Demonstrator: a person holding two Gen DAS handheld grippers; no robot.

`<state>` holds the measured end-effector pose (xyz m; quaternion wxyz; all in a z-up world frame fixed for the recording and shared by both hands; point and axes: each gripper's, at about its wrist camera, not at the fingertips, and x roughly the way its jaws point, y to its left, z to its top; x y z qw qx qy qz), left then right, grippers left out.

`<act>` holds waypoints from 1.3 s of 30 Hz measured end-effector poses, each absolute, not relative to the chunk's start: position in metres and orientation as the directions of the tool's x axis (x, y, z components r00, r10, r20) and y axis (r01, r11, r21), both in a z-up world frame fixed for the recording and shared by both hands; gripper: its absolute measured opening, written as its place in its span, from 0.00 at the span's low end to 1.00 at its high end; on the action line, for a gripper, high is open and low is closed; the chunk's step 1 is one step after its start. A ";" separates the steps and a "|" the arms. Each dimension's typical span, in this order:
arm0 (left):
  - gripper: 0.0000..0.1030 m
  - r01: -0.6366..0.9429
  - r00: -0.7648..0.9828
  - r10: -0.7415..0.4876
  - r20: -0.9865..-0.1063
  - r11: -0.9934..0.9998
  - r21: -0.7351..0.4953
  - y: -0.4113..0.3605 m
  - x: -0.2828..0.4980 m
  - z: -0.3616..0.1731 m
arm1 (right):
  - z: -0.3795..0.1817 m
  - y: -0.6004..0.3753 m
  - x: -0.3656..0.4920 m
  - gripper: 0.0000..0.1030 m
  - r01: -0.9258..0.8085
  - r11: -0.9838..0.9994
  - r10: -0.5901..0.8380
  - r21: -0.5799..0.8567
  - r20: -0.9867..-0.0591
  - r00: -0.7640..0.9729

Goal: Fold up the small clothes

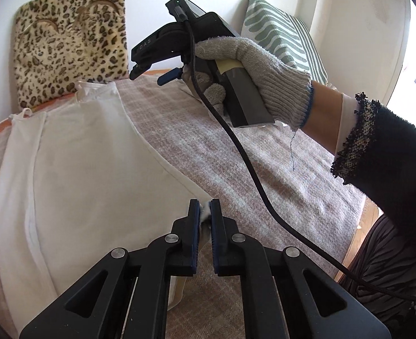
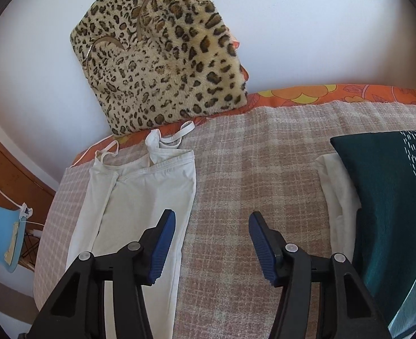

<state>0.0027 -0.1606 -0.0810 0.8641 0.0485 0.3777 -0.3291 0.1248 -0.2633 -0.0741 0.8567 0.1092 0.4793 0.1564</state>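
A white strappy garment (image 1: 89, 163) lies folded lengthwise on the checked blanket (image 1: 236, 152), straps toward the wall. My left gripper (image 1: 205, 207) is shut on the garment's near hem corner. In the right wrist view the same garment (image 2: 140, 203) lies at the left. My right gripper (image 2: 212, 223) is open and empty above the blanket (image 2: 250, 169), its left finger over the garment's right edge. The right gripper also shows in the left wrist view (image 1: 148, 75), held high in a gloved hand.
A leopard-print cushion (image 2: 162, 56) leans on the wall behind the garment. A dark teal pillow (image 2: 391, 212) lies at the right over another white cloth (image 2: 338, 197). A green striped cushion (image 1: 281, 34) stands farther right. A blue lamp (image 2: 1, 237) stands left of the bed.
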 end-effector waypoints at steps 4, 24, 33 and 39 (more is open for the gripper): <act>0.06 0.594 0.491 -0.544 -0.681 0.781 -0.195 -0.152 0.006 -0.081 | -0.091 -0.241 0.151 0.56 -0.186 0.919 0.394 0.347 -0.796 0.460; 0.05 0.564 0.494 -0.558 -0.667 0.789 -0.242 -0.126 0.005 -0.078 | -0.083 -0.191 0.193 0.02 -0.193 0.931 0.365 0.311 -0.812 0.455; 0.05 0.519 0.519 -0.545 -0.658 0.813 -0.265 -0.093 0.001 -0.075 | -0.050 -0.147 0.196 0.01 -0.239 0.953 0.281 0.188 -0.844 0.456; 0.05 0.483 0.527 -0.532 -0.663 0.829 -0.280 -0.070 -0.002 -0.080 | -0.040 -0.101 0.204 0.01 -0.288 0.951 0.240 0.116 -0.863 0.444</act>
